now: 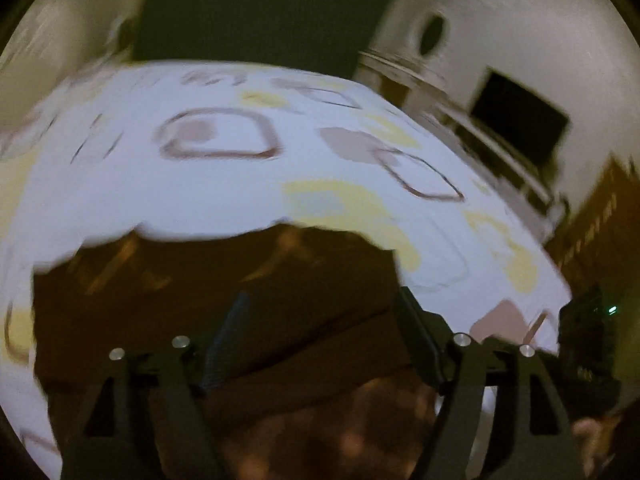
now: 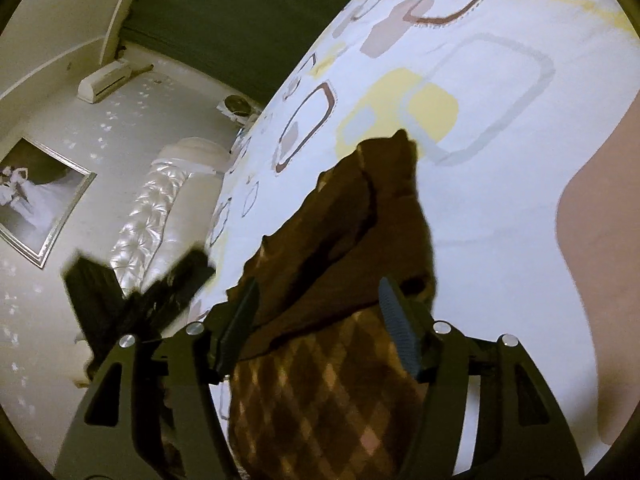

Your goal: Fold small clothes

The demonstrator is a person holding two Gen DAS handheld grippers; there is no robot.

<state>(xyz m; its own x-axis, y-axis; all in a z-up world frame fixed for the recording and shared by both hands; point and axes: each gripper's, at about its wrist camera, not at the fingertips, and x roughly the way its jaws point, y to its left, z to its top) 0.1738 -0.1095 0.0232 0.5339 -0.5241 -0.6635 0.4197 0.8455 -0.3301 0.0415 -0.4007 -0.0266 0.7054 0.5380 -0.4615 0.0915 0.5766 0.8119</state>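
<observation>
**Brown garment partly folded on the bed, both tools loose**

My left tool (image 1: 320, 340) stands spread, with nothing pinched between its fingers; the brown garment (image 1: 208, 300) lies below and ahead of it, and the picture is too smeared for me to say whether a fingertip touches the cloth. My right tool (image 2: 320, 320) is spread as well, its ribbed pads either side of a raised ridge of the same garment (image 2: 332, 380) without pressing on it, as far as I can tell.

Outward from there, the garment lies on the bed (image 2: 500, 200), on a white sheet printed with brown, yellow and grey squares. In the right wrist view the diamond-patterned part sits nearest me, and a plainer brown flap lies doubled over beyond it, running to a point further up the sheet. The left tool shows at the left edge of that view, off the side of the bed.

I judge one fold at least is laid, since layers overlap and a straight fold edge shows in the left view. The bundle is still long and uneven, so I reckon another fold and some squaring up remain.
</observation>
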